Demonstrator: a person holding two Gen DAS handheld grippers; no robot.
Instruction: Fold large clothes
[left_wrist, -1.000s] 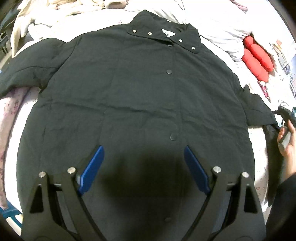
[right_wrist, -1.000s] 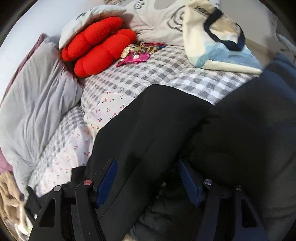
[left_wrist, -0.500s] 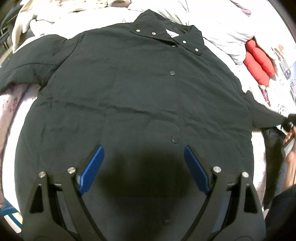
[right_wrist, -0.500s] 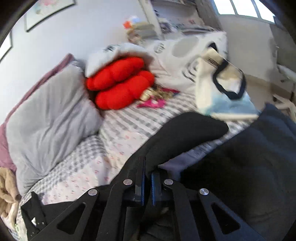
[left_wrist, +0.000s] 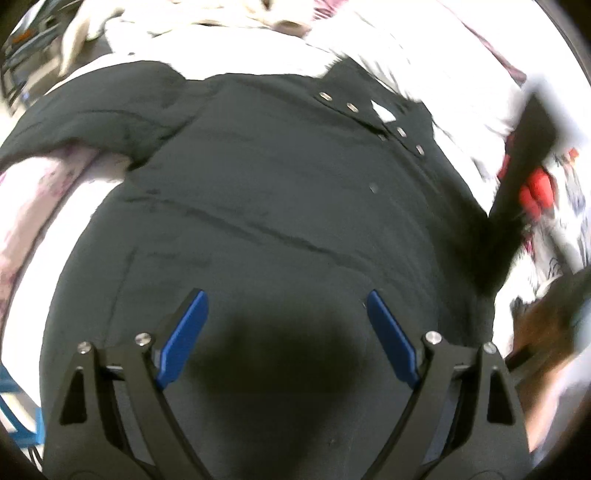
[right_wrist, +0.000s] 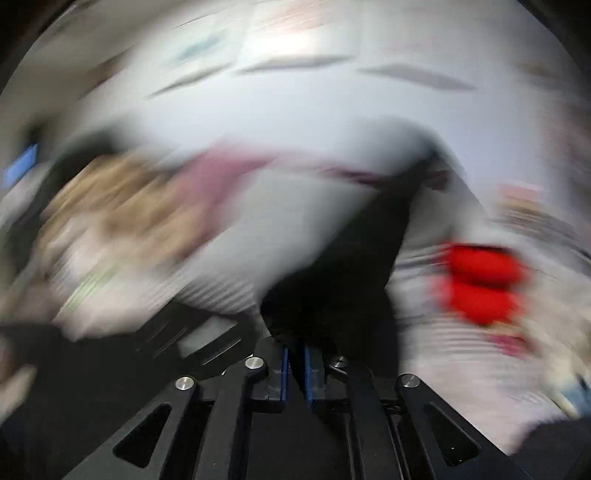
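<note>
A black snap-front jacket (left_wrist: 266, 206) lies spread front-up on the bed (left_wrist: 29, 221), filling most of the left wrist view, its hem nearest the camera and its collar (left_wrist: 373, 114) at the far side with a row of silver snaps and a white label. At the far left, one sleeve (left_wrist: 85, 125) stretches out flat over the pale floral bedding. The left gripper (left_wrist: 286, 336) hangs over the lower front of the jacket with its blue-padded fingers (left_wrist: 183, 339) spread wide apart and nothing between them; whether they touch the cloth is unclear. To the right, the jacket's other sleeve (left_wrist: 517, 173) stands lifted off the bed, rising up and away past a red plush cushion (left_wrist: 537, 192).

The right wrist view is heavily smeared by motion. There the right gripper (right_wrist: 295, 373) has its blue pads drawn nearly together, pinching black sleeve fabric (right_wrist: 343, 280) that rises from between them. The red cushion (right_wrist: 480, 284) shows as a blur at the right, on striped bedding.
</note>
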